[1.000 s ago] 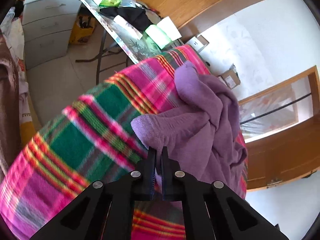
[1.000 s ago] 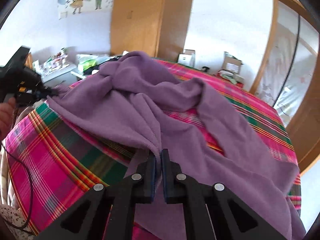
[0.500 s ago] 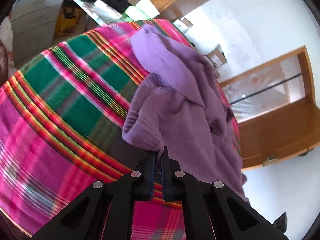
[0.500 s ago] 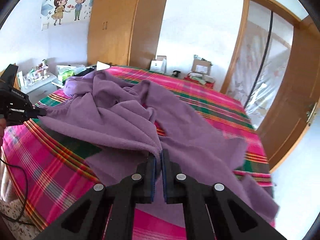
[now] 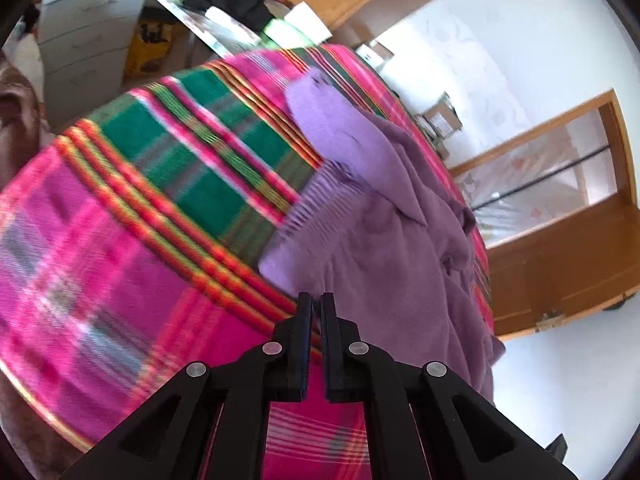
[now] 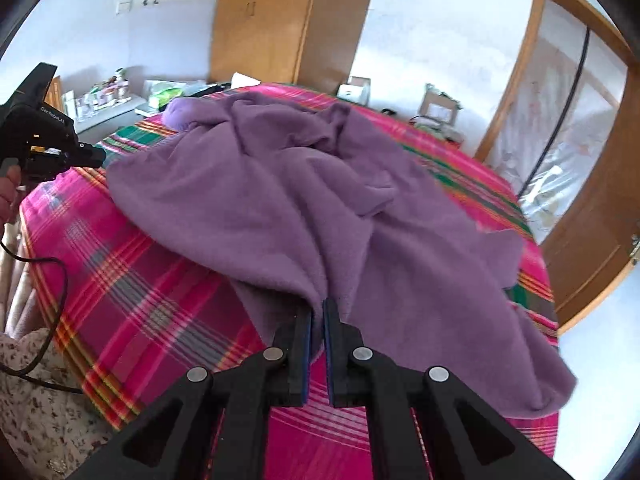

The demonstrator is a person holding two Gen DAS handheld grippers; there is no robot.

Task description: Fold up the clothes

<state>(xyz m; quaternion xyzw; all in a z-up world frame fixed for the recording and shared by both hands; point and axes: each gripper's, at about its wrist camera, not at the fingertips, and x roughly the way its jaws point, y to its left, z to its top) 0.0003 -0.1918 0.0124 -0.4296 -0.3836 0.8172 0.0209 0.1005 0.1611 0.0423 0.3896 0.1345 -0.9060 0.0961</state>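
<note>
A purple fleece garment [image 6: 280, 200] lies crumpled and partly spread across a bed with a pink and green plaid cover [image 6: 140, 280]. My right gripper [image 6: 318, 308] is shut on a fold of its near edge, low over the cover. At the far left of the right wrist view, my left gripper [image 6: 102, 156] meets the garment's left corner. In the left wrist view the left gripper [image 5: 317, 300] has its jaws closing, almost together, and the garment [image 5: 380, 240] runs right up to its tips. The ribbed hem [image 5: 316, 200] lies just beyond, and the plaid cover [image 5: 120, 260] spreads to the left.
A cluttered folding table [image 5: 224, 20] and grey drawers [image 5: 88, 20] stand past the bed's far side. A wooden wardrobe [image 6: 280, 20] and a wooden door [image 6: 580, 208] line the walls. A person's hand [image 6: 8, 192] holds the left gripper, and a black cable [image 6: 40, 320] hangs beside the bed.
Both grippers have drawn back across the bed with the garment. It has gone from a raised heap to lying lower and wider on the cover.
</note>
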